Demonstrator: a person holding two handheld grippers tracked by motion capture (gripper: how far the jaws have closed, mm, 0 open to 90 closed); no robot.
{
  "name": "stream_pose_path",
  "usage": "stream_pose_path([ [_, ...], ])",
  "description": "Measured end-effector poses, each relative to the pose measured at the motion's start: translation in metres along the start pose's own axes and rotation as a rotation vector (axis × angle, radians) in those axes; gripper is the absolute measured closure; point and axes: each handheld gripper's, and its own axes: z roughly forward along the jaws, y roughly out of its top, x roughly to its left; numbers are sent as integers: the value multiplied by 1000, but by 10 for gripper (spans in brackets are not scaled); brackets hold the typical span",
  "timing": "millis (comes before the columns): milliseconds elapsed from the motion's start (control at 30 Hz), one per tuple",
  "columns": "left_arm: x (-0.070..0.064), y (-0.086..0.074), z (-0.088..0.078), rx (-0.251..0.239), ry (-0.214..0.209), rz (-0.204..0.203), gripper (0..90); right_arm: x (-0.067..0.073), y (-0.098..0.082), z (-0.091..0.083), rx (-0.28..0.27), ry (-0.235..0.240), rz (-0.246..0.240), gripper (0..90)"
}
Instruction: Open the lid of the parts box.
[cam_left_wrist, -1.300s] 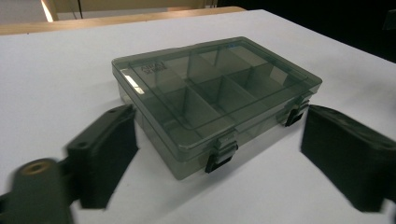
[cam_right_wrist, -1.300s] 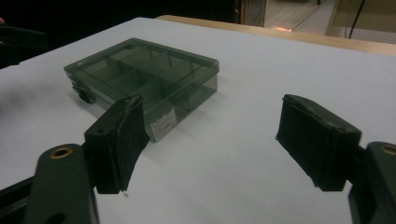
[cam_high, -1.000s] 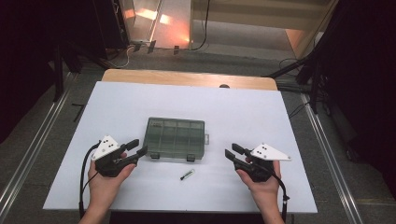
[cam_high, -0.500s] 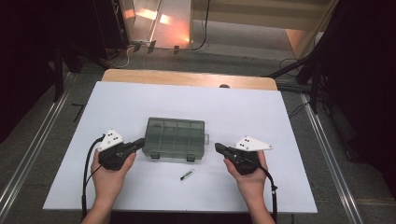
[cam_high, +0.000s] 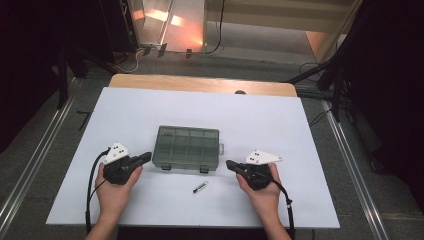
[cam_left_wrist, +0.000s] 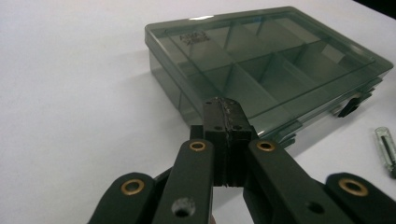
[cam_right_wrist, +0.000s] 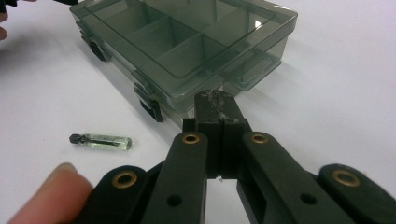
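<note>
White sheeting covers the table (cam_high: 150, 110) in the high view, and we take the smoky compartment box (cam_high: 187, 148) at its middle as our landmark: our left gripper (cam_high: 144, 158) sits just beside the box's near left corner, our right gripper (cam_high: 231, 164) just off its near right corner, and a small glass vial (cam_high: 200, 188) lies in front of the box, between our hands. Over to the left gripper view: the left gripper (cam_left_wrist: 223, 108) is clenched on nothing, pads pressed together, its tip close to the box (cam_left_wrist: 261, 60) at its lidded front edge, the vial (cam_left_wrist: 386, 145) off to one side. Now the right gripper view: the right gripper (cam_right_wrist: 215, 103) is likewise clamped empty, nosing at the box (cam_right_wrist: 187, 42) near a front latch (cam_right_wrist: 152, 108), the vial (cam_right_wrist: 103, 141) well short of it. We judge the lid comes first: steady one corner, work a closed tip under a latch, and push gently so the light box doesn't skate.
</note>
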Motion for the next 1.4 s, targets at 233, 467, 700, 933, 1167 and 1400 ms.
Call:
stream_pose_path([
  [233,15,-5,-4,27,19,-15,900,2,-4,9,29,4,-9,900],
  [467,12,-7,4,69,0,-8,900,11,-6,21,60,14,-46,900],
  [700,5,-10,13,112,-16,11,900,11,-7,23,63,4,-50,900],
  [933,6,-10,14,115,-25,-1,900,12,-9,25,74,0,-56,900],
  [1167,6,-11,13,115,-32,-3,900,12,-8,25,72,-5,-62,900],
  [1400,6,-11,12,112,-42,-8,900,12,-7,25,63,-4,-65,900],
])
